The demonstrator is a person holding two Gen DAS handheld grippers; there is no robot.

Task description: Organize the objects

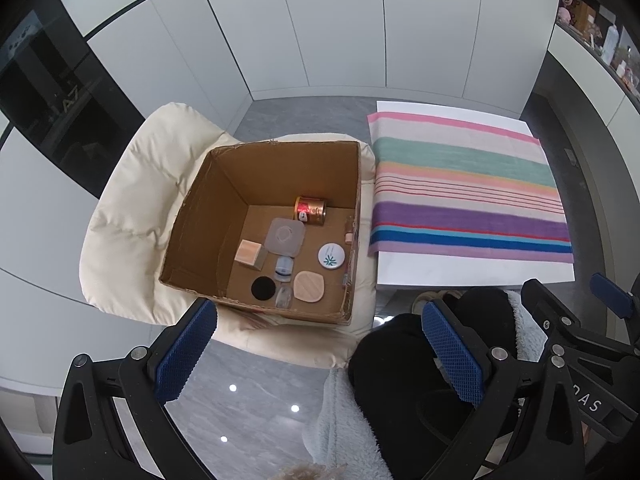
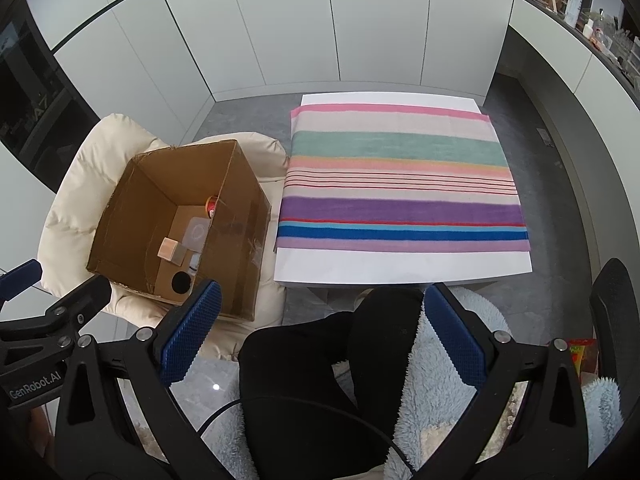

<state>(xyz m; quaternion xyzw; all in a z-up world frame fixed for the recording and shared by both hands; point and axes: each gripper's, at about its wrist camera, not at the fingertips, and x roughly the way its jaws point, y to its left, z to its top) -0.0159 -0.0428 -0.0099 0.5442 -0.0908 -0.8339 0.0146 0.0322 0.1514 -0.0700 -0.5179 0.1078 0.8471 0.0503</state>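
Down inside a cardboard box (image 1: 224, 216), open at the top: a copper-coloured can (image 1: 311, 211) lying on its side against the far wall, a clear square lid (image 1: 285, 237) just before it, a small wooden cube (image 1: 248, 253), a white round tin (image 1: 331, 256) near the right wall, a peach-coloured rounded pad (image 1: 308, 286), a black disc (image 1: 263, 288) and two small clear containers (image 1: 283, 269) toward the near wall. Ragged along the near rim, set on a cream cushioned chair (image 1: 128, 220). Just right of the box, almost touching the chair, a white table (image 2: 400, 268) under a striped cloth (image 2: 400, 184), with a bare white strip along its near edge. Nothing on the cloth. Below, grey floor (image 1: 256, 380) and black-clad knees (image 2: 304, 360) in a pale fleece robe (image 2: 436, 376). Left gripper (image 1: 320, 356) spread wide, holding nothing, above the box's near edge. Right gripper (image 2: 320, 340) likewise wide and empty, over the knees, short of the table's near edge.
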